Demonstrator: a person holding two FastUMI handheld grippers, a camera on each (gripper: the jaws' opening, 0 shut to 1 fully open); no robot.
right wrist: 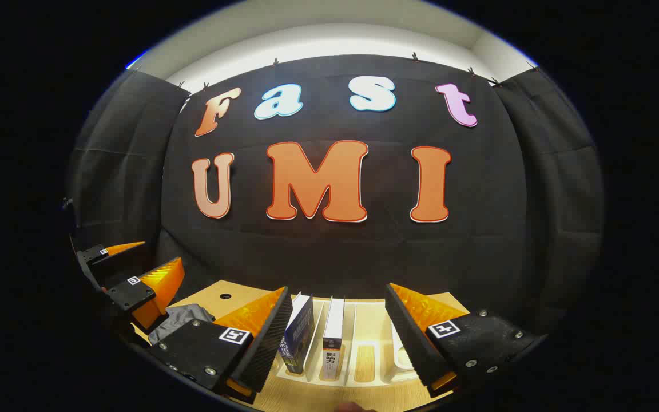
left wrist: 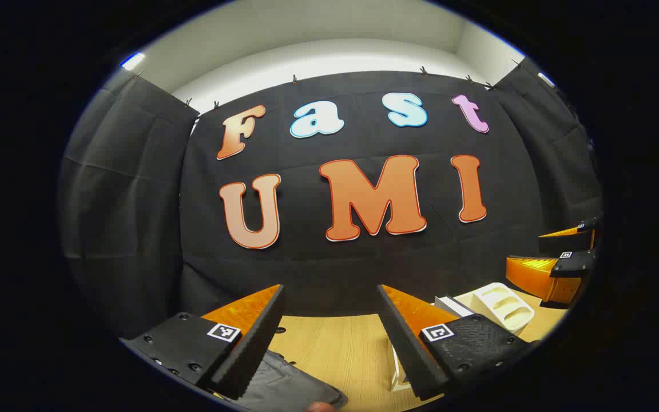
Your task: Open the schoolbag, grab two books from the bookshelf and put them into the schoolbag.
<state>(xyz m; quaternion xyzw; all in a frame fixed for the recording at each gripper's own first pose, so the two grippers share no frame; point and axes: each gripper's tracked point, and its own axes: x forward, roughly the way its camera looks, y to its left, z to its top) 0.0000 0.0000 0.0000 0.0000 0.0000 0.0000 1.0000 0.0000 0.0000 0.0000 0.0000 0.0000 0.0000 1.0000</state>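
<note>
place: recording booth | evidence: black cloth walls (right wrist: pixel 329 252) clipped up, wooden table (left wrist: pixel 329 349), white bookshelf (right wrist: pixel 364 355)

schoolbag (left wrist: pixel 284 383) cut off, bookshelf (right wrist: pixel 364 355) part hidden

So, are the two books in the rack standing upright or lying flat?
Upright. In the right gripper view, the blue book and the white book stand on edge in separate slots of the white rack.
</note>
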